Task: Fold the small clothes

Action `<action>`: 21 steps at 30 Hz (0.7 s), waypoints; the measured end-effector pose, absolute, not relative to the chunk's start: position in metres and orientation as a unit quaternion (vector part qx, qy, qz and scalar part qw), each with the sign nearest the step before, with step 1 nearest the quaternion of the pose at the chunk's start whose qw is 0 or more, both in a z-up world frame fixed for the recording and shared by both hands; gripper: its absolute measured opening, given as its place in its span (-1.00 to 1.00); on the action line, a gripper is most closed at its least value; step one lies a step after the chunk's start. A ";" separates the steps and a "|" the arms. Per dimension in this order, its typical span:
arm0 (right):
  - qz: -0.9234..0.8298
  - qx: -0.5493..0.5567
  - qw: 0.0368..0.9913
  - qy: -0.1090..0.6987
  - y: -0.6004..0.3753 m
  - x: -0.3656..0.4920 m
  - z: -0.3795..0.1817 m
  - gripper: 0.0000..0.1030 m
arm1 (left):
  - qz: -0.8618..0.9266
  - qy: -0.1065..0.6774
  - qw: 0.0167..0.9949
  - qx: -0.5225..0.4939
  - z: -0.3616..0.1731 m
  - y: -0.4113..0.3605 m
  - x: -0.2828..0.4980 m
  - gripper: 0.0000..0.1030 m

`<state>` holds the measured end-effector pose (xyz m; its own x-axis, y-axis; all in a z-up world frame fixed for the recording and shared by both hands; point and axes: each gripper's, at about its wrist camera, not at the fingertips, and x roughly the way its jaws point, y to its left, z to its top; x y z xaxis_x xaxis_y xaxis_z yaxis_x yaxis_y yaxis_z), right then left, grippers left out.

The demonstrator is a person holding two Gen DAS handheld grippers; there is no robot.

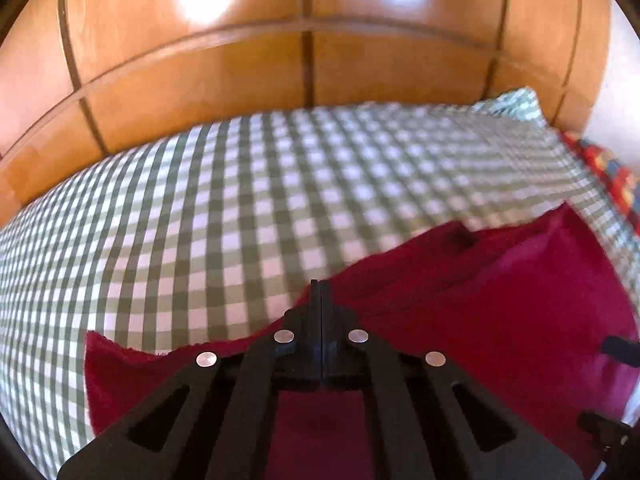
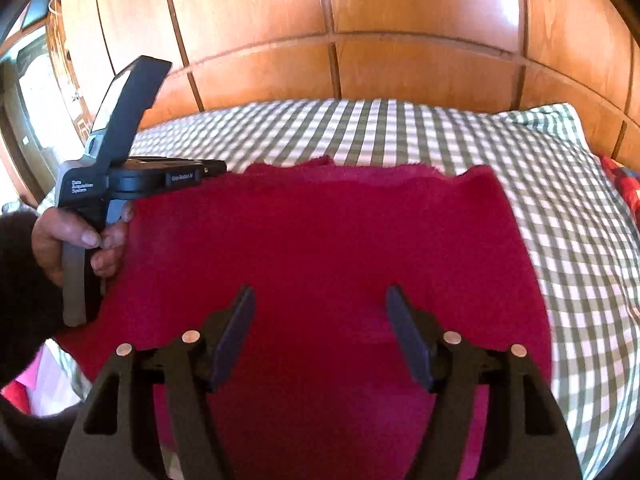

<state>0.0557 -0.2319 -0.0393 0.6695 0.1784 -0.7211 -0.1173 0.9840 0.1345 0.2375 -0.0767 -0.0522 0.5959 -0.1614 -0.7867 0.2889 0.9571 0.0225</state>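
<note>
Red cloth [image 2: 320, 248] near edge cut off.

- A bed covered in a green-and-white checked cotton sheet [image 2: 560, 216] carries everything, its far edge close against a glossy orange-brown panelled wooden wardrobe [image 2: 360, 20].
- A deep crimson, fuzzy knitted garment [image 2: 320, 240] lies spread flat on the sheet, its frayed far edge towards the wardrobe.
- A pillow in the same check [image 2: 552, 120] sits at the far right corner.
- A red, blue and yellow patterned cloth [image 2: 620, 184] lies at the bed's right edge.
</note>
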 end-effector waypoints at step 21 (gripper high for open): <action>0.081 -0.008 0.901 0.426 -0.208 0.148 -0.039 -0.05 | -0.055 0.422 0.898 -0.110 -0.025 0.076 0.145 -0.51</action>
<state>0.1480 -0.2080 -0.0390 0.6241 0.1383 -0.7690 -0.1523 0.9869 0.0539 0.1451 0.0759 -0.0255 0.6378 -0.1909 -0.7462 0.0054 0.9699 -0.2436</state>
